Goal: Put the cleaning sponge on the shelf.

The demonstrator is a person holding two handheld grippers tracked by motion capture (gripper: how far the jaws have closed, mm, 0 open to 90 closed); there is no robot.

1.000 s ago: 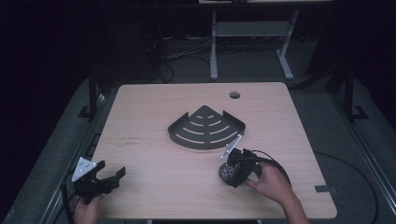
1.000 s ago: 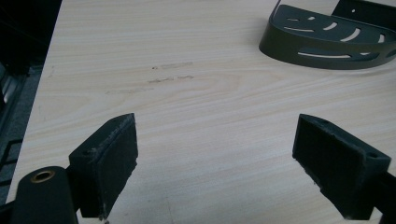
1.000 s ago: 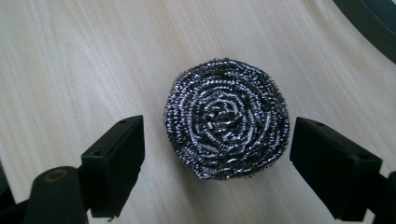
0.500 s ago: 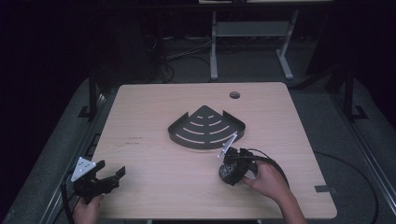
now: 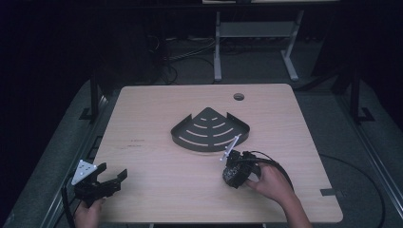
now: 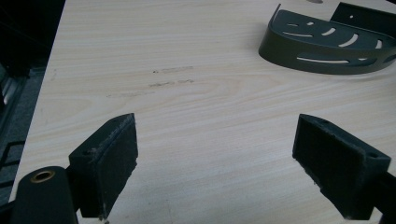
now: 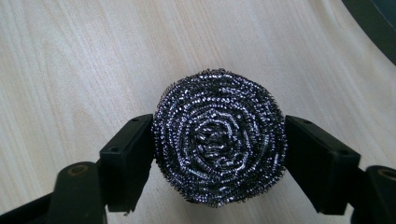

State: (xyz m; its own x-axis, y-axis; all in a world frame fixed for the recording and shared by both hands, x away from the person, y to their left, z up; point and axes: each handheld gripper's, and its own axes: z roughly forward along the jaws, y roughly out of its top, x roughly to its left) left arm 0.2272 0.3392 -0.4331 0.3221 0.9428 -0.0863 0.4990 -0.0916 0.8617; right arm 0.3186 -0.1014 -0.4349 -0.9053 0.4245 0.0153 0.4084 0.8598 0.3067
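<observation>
You are at the grasping step: your right gripper has just been closing on the steel wool scourer, and in the right gripper view both black pads now sit against its sides, one at the left of the coil and one at the right, with the round face of the coil filling the middle of the frame. The scourer rests on the table, which is the pale wood behind it. In the high view the right gripper and its load lie in the lower right of centre, just below the curved front edge of the black corner shelf, which lies flat in the middle of the tabletop.

Your left gripper waits at the lower left of the high view, near the table's front corner. In the left gripper view its jaws stand wide apart with nothing but bare wood between them, and the shelf sits at the upper right of that frame, well apart from the pads.

The grip looks seated but the wire coil is springy, so judge the squeeze before you lift: enough to keep it from slipping, not so much that it flattens. The likely next move is a straight lift off the wood, then a short carry up the frame toward the shelf, clearing its raised wall.
</observation>
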